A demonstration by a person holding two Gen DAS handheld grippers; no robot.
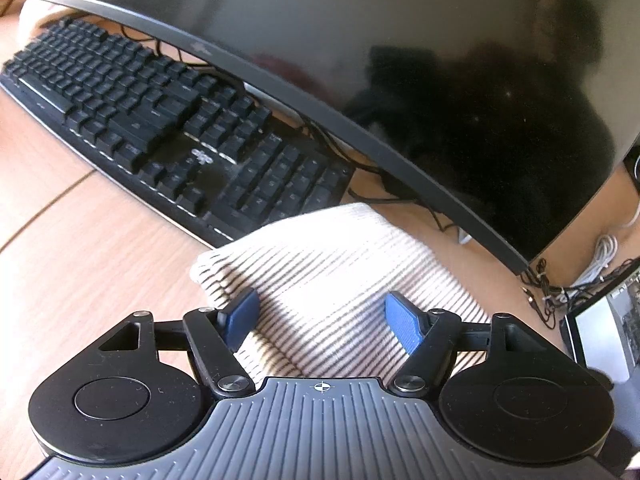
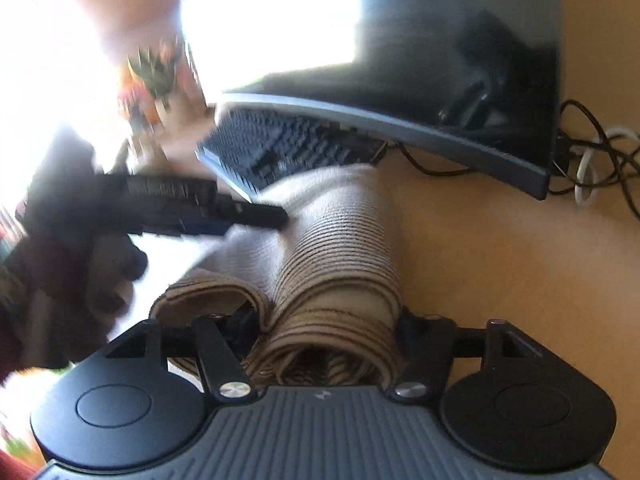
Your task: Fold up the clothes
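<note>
A cream cloth with thin dark stripes [image 1: 340, 264] lies folded on the wooden desk [image 1: 80, 240], in front of the keyboard. My left gripper [image 1: 322, 320] stands open over its near end. Both blue pads [image 1: 404, 324] rest on the fabric, which spreads out past them on either side. In the right wrist view the same cloth [image 2: 340, 240] is bunched into a thick roll. My right gripper [image 2: 332, 328] is shut on that roll, its fingers mostly hidden under the folds. The left gripper [image 2: 276, 216] reaches in from the left, blurred, over the far part of the cloth.
A black keyboard [image 1: 160, 120] lies just behind the cloth, under the edge of a dark curved monitor [image 1: 400, 60]. Tangled cables [image 1: 560, 288] sit at the right. A person's hand [image 2: 108, 264] holds the left gripper. Bare desk [image 2: 500, 260] lies right of the roll.
</note>
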